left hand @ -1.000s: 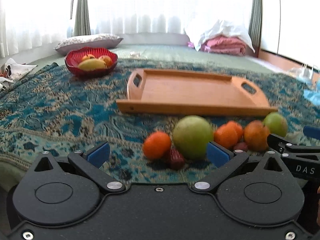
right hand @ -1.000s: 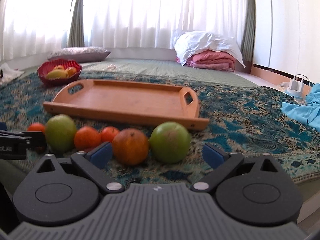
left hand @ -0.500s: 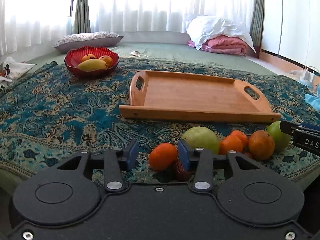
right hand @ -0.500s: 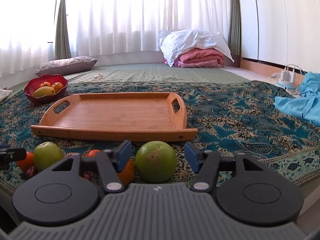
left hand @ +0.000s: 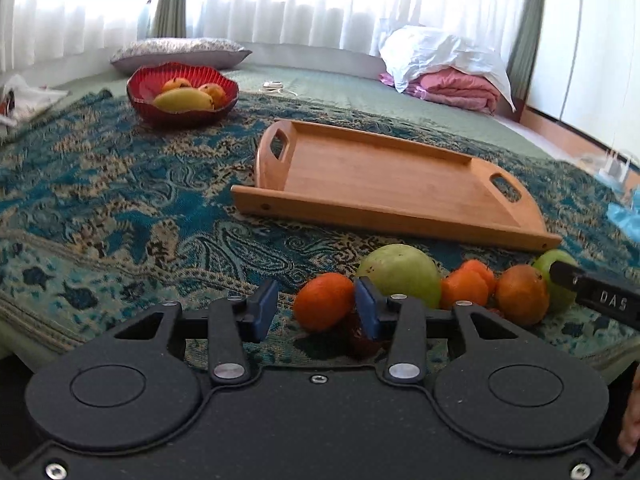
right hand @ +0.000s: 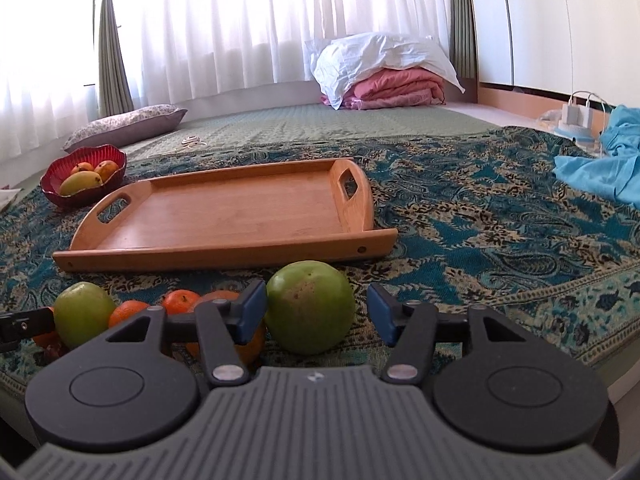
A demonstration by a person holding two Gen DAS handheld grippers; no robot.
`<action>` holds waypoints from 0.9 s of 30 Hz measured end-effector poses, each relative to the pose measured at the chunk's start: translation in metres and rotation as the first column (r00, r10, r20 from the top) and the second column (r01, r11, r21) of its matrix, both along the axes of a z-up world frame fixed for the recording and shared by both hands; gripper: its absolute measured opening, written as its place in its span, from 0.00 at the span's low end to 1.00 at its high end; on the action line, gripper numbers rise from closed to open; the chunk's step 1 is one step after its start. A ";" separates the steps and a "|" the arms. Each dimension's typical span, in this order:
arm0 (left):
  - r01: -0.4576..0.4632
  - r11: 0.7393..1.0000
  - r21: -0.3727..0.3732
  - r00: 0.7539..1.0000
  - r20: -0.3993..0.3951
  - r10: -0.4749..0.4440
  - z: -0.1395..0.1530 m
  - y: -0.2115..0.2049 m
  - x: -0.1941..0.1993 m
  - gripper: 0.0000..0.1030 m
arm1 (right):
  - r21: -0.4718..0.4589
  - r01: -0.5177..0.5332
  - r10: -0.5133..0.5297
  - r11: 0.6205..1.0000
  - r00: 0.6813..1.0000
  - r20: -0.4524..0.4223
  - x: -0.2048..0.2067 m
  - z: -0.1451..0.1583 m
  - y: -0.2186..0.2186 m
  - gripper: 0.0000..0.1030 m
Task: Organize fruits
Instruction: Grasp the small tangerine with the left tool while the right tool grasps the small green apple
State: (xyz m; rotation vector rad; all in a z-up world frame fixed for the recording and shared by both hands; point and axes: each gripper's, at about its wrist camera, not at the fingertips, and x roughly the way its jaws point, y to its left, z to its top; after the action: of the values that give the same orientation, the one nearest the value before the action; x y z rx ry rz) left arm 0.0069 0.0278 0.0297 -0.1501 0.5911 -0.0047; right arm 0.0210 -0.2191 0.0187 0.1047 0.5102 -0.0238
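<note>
A row of fruit lies on the patterned cloth in front of an empty wooden tray (left hand: 384,176) (right hand: 224,216). My left gripper (left hand: 316,310) is open, its blue pads either side of a small orange (left hand: 323,301), not touching it; a dark red fruit (left hand: 360,338) lies below. Beside it are a large green fruit (left hand: 400,276), two more oranges (left hand: 466,284) (left hand: 520,294) and a green apple (left hand: 556,280). My right gripper (right hand: 316,312) is open around that green apple (right hand: 310,306), with gaps on both sides.
A red bowl (left hand: 182,94) (right hand: 82,176) holding a mango and other fruit stands at the far left. A blue cloth (right hand: 600,164) lies at the right. Pillows and folded bedding (right hand: 384,76) are at the back. The cloth's front edge is close below the fruit.
Both grippers' jaws narrowed from wide open to part-open. The left one now frames the small orange, the right one frames the green apple. No fruit has moved.
</note>
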 end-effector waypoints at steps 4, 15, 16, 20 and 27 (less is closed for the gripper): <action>-0.019 0.996 -0.090 1.000 -0.018 0.018 -0.003 0.011 0.004 0.40 | -0.014 -0.023 0.023 1.000 1.000 -0.002 0.003 -0.002 0.001 0.62; -0.063 0.945 -0.320 0.996 -0.078 0.040 -0.012 0.038 0.016 0.32 | 0.019 -0.041 0.041 0.999 0.999 -0.025 0.014 -0.004 -0.003 0.66; -0.063 0.941 -0.332 0.996 -0.080 0.039 -0.012 0.039 0.016 0.32 | 0.023 -0.043 0.044 0.999 0.999 -0.025 0.015 -0.004 -0.003 0.63; -0.049 0.975 -0.217 0.998 -0.047 0.040 -0.005 0.025 0.012 0.31 | 0.025 -0.041 0.042 0.999 0.999 -0.022 0.014 -0.003 -0.002 0.55; -0.051 0.972 0.227 0.994 0.103 0.028 0.002 -0.024 -0.002 0.31 | 0.011 -0.030 0.030 0.999 1.000 -0.002 0.008 -0.004 0.001 0.55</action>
State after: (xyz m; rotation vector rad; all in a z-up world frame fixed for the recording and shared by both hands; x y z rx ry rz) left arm 0.0050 0.0042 0.0320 0.0633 0.4848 0.0941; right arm 0.0294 -0.2181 0.0148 0.1080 0.5139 0.0086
